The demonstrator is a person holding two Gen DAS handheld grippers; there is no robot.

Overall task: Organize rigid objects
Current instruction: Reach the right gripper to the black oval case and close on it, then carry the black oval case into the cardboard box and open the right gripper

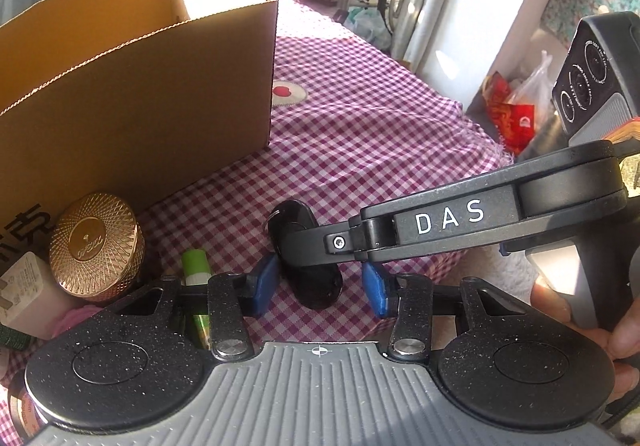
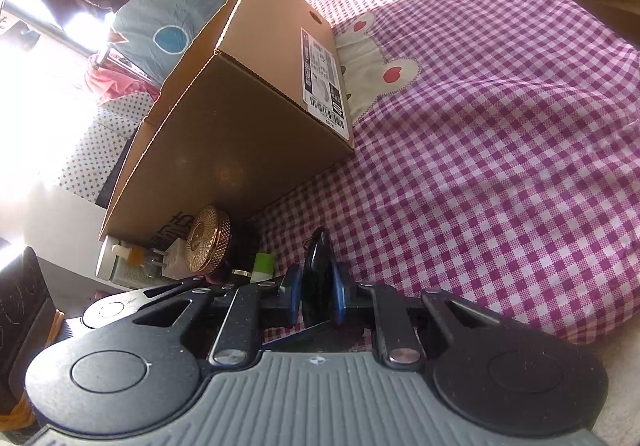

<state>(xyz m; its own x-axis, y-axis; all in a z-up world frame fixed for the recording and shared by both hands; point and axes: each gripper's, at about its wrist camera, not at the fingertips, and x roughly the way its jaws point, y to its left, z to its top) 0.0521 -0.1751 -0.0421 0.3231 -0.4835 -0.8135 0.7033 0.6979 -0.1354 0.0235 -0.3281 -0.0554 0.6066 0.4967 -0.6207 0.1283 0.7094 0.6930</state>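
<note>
A glossy black oval object (image 1: pixel 294 212) stands on edge over the purple checked cloth (image 1: pixel 360 134). My right gripper (image 2: pixel 317 294) is shut on it, its blue pads (image 2: pixel 294 296) pressing both flat sides of the black object (image 2: pixel 318 262). In the left wrist view the right gripper (image 1: pixel 286 240) reaches in from the right, held by a hand (image 1: pixel 560 306). My left gripper (image 1: pixel 320 288) is open around the object's lower end, and a strip of cloth shows before its right pad (image 1: pixel 376 294).
An open cardboard box (image 1: pixel 132 86) (image 2: pixel 240 126) stands on the cloth at the left. Before it lie a gold round tin (image 1: pixel 96 242) (image 2: pixel 208 244), a green tube (image 1: pixel 196 266) (image 2: pixel 262 266) and a white plug (image 1: pixel 24 286). The cloth's edge (image 1: pixel 492 150) drops off at the right.
</note>
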